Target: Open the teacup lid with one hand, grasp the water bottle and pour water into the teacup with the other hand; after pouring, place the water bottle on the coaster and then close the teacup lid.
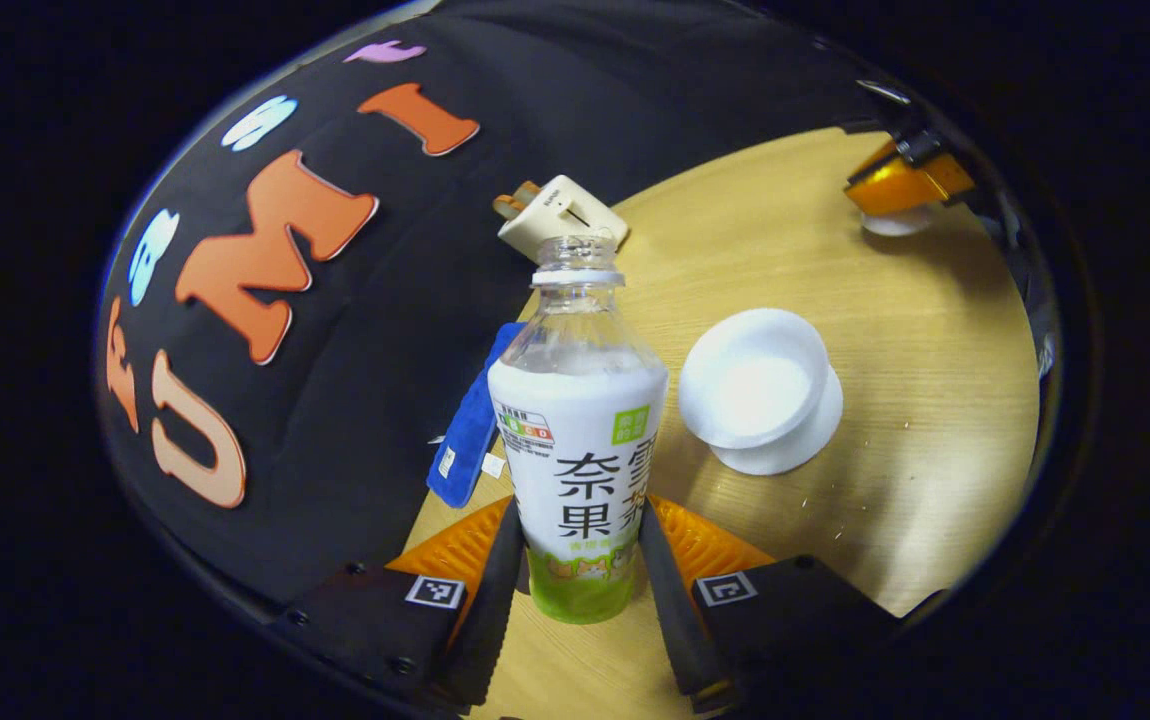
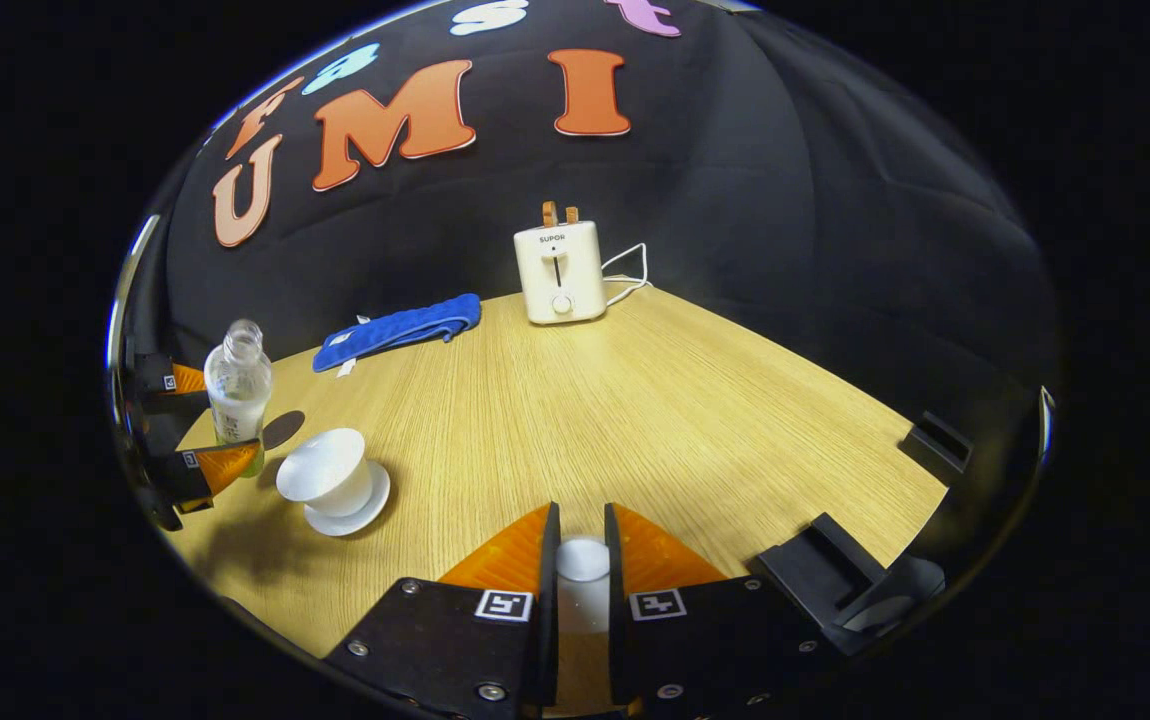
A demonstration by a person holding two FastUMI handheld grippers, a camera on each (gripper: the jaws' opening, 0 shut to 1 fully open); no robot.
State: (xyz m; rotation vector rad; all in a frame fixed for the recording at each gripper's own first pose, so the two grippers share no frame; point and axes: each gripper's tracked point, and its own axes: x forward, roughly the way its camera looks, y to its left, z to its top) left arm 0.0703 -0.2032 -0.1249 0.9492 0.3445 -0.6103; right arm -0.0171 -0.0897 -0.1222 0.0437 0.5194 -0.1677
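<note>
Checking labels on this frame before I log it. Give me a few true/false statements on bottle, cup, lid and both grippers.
1. The left gripper has its jaws shut on the bottle. True.
2. The bottle still has its cap on. False: its neck is open.
3. The lid sits on the teacup. False: the right gripper holds it; the cup is open.
4. The teacup stands on a saucer. True.
5. The blue cloth lies under the toaster. False: it lies beside it on the table.
</note>
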